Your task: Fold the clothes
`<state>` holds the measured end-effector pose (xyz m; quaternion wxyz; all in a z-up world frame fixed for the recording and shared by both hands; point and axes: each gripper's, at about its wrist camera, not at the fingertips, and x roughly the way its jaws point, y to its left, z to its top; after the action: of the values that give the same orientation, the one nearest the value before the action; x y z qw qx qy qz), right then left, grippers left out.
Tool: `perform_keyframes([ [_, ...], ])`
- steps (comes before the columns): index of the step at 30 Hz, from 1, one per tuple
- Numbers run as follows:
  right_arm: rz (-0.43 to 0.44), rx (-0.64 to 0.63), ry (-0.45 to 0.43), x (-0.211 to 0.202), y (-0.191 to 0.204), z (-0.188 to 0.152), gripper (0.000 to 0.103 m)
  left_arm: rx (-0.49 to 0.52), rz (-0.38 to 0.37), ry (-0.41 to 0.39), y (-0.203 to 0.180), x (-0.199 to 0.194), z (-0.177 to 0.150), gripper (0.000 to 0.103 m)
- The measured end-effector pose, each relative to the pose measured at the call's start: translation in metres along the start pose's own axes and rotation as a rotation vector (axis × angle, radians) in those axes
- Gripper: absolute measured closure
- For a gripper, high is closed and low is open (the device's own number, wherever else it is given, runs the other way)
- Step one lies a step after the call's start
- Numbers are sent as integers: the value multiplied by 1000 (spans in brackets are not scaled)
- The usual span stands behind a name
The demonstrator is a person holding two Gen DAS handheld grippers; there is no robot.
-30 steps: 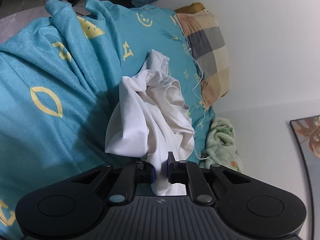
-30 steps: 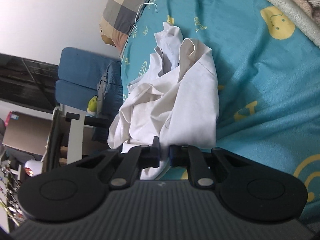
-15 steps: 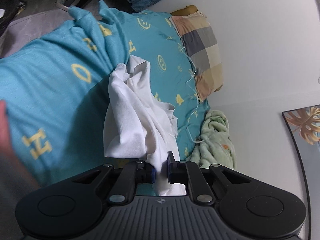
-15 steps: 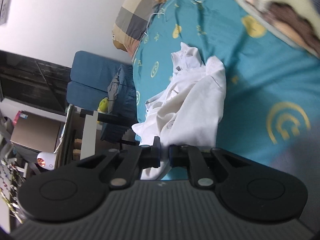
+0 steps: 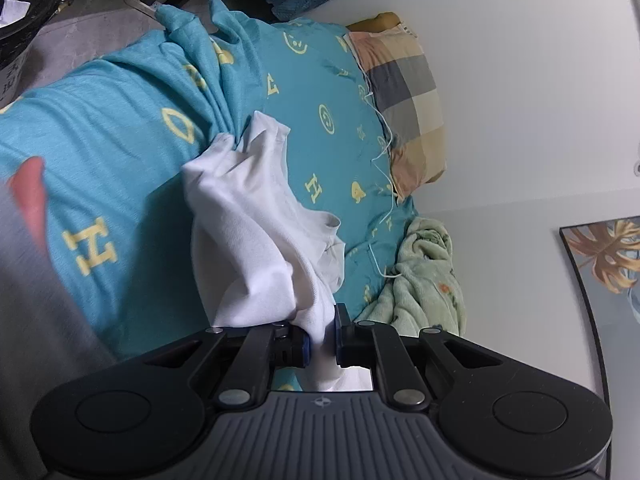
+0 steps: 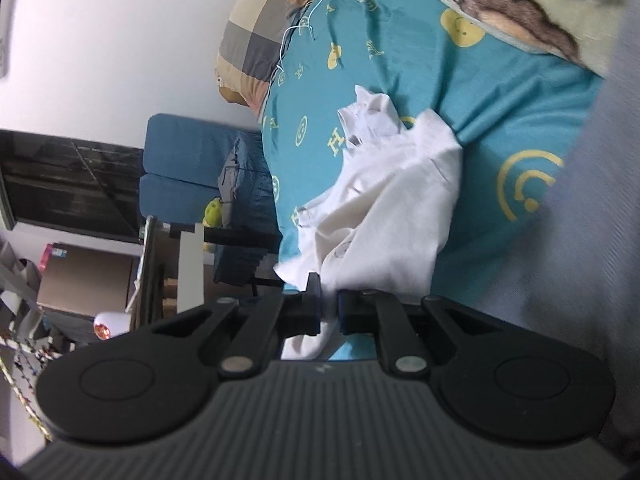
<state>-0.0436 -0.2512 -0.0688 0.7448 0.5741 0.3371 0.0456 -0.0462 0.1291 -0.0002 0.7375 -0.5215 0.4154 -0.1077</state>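
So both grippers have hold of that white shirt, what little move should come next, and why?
Probably draw the two apart to stretch the shirt flat. The left hand-held gripper and the right hand-held gripper each pinch an edge, yet the cloth between them hangs bunched and creased over the blue bedspread.

L gripper (image 5: pixel 322 334): jaws nearly together, pads pinching a fold of white cloth (image 5: pixel 256 240) betw. them, fingers angled downward. R gripper (image 6: pixel 329 312): same, jaws nearly together w/ white cloth clamped betw. pads, also tilted down. Both black finger linkages drawn in toward centre. Blurred grey sleeve (image 5: pixel 36 320) at left edge of L wrist view.
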Motion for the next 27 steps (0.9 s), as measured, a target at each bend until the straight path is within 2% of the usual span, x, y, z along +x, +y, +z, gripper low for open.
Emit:
perform_keyframes([
  [6, -7, 41, 2, 42, 20, 41, 92, -38, 3, -4, -25, 53, 50, 91],
  [13, -75, 39, 21, 123, 40, 99, 92, -59, 54, 6, -33, 137, 118, 91],
  [20, -150, 54, 69, 212, 18, 147, 92, -37, 121, 52, -9, 227, 177, 91],
  [23, -163, 45, 79, 240, 5, 161, 92, 17, 135, 53, -5, 253, 189, 90],
  [27, -175, 13, 94, 263, -4, 168, 91, 37, 151, 60, 4, 271, 197, 88],
])
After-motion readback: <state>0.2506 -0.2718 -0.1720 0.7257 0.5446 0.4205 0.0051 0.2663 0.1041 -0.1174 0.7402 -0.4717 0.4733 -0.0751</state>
